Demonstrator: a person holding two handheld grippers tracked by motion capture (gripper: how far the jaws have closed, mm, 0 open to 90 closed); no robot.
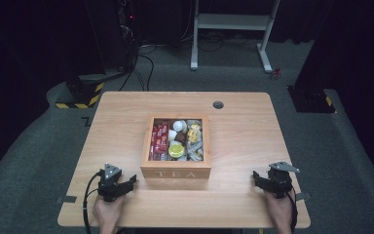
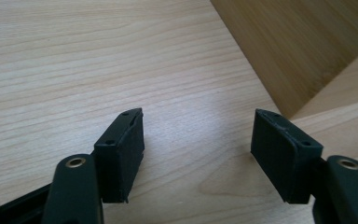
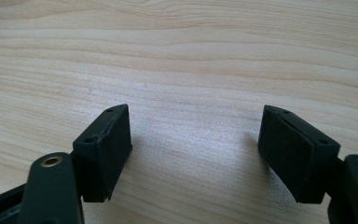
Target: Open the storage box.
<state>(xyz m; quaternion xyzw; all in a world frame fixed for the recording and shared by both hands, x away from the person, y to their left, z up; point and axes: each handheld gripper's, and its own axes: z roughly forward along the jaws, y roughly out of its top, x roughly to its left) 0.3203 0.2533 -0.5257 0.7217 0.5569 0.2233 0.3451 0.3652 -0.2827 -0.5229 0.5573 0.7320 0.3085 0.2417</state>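
Item 1: square open-topped wooden box lettered "TEA" (image 1: 176, 171) on its near wall. It stands at the middle of the light wooden table (image 1: 243, 131), upright, lid off. Contents, left to right inside the box: red sachets (image 1: 159, 141) in the left compartment; a white round pod (image 1: 178, 126) and a yellow-green round lid (image 1: 177, 149) in the middle; pale wrapped packets with a yellow one (image 1: 194, 134) in the right. Finer sorting cannot be told.

Item 2: your left black two-jaw gripper (image 1: 129, 183), on the table just beside the box's near-left corner, not touching it. In the left gripper view (image 2: 198, 140) its jaws stand wide apart with bare table between them and hold nothing; the box's wooden side (image 2: 307, 42) rises at upper right.

Item 3: your right black two-jaw gripper (image 1: 258, 178), on the table to the right of the box, farther from it than the left one. In the right gripper view (image 3: 196, 140) its jaws are likewise spread wide over bare wood grain, empty.

Item 4: a small dark round grommet (image 1: 218, 105), set in the tabletop beyond the box, near the far edge.

Item 5: grey carpeted floor (image 1: 53, 126) around the table; a white metal frame (image 1: 231, 24) stands well beyond the box.
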